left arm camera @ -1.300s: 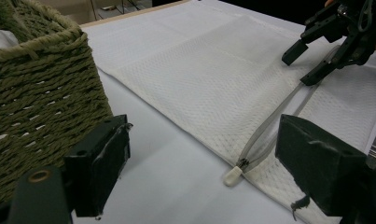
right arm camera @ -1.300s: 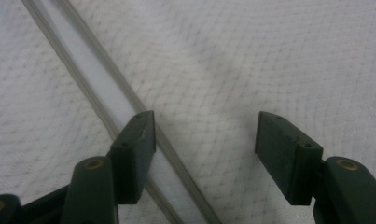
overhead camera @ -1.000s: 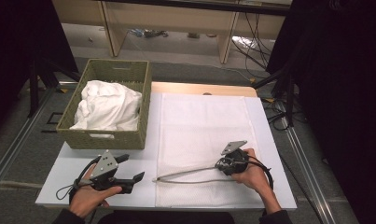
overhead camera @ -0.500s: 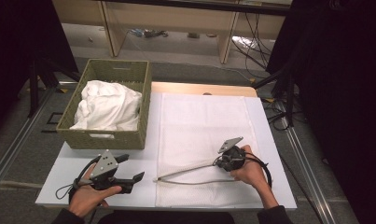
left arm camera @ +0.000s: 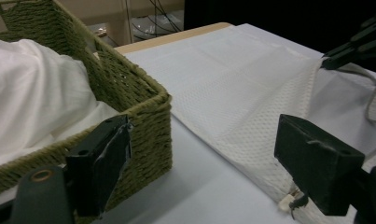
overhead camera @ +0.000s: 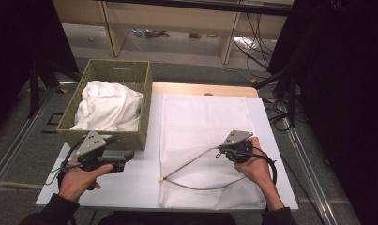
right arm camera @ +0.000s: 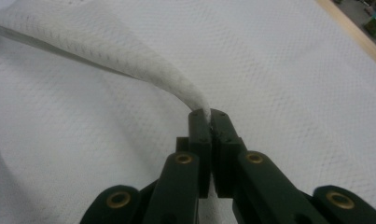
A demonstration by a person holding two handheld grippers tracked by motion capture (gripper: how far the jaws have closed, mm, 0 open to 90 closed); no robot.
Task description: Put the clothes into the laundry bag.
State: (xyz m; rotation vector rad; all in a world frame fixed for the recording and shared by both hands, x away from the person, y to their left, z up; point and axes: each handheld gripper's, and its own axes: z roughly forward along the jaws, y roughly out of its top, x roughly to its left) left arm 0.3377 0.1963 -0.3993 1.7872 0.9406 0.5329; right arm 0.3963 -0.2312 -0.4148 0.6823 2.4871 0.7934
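Note:
A white mesh bag [overhead camera: 203,122] lies flat on the white table [overhead camera: 139,180]. My right gripper [overhead camera: 220,150] is shut on the upper edge of the bag's opening and holds that edge off the table, so the mouth gapes. In the right gripper view the jaws [right arm camera: 210,114] pinch a fold of mesh [right arm camera: 129,51]. My left gripper [overhead camera: 128,154] is open in front of the green woven basket [overhead camera: 116,70], with nothing between its jaws [left arm camera: 204,163]. A crumpled white cloth [overhead camera: 107,105] fills the basket.
The basket's near corner [left arm camera: 143,93] stands close to my left gripper's left jaw. The bag's near corner [left arm camera: 288,203] lies by the right jaw. A wooden strip [overhead camera: 200,89] runs along the table's far edge. Shelving and cables lie beyond.
Both hands have risen. My right gripper has lifted the bag's upper edge, widening the opening. My left gripper has moved up and toward the basket.

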